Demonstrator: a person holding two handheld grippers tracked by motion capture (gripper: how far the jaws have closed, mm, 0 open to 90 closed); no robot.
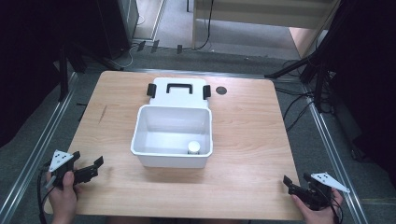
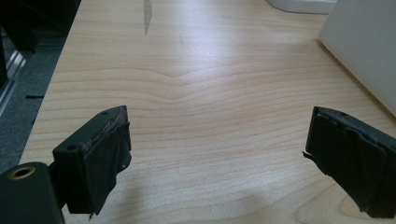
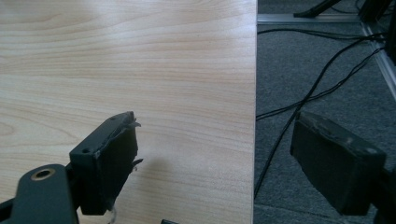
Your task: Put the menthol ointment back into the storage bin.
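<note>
An open white plastic box [image 1: 140, 135] stands in the middle of the wooden table [image 1: 252, 126]. Its lid [image 1: 161, 93], with a black handle and two black latches, lies flat behind it. Inside the box, at the near right corner, sits a small white round container [image 1: 194, 148]. My left gripper [image 1: 87, 158] [image 2: 219, 140] is held over the table's near left corner, open and with nothing in it; the box wall [image 2: 364, 46] shows to its right. My right gripper [image 1: 297, 178] [image 3: 215, 149] hangs open across the table's right edge, also holding nothing.
A black round hole [image 1: 221, 90] sits in the tabletop right of the lid. Black cables [image 3: 317, 88] lie on the grey floor past the right edge. Metal rails run along both sides of the table. Bare wood surrounds the box.
</note>
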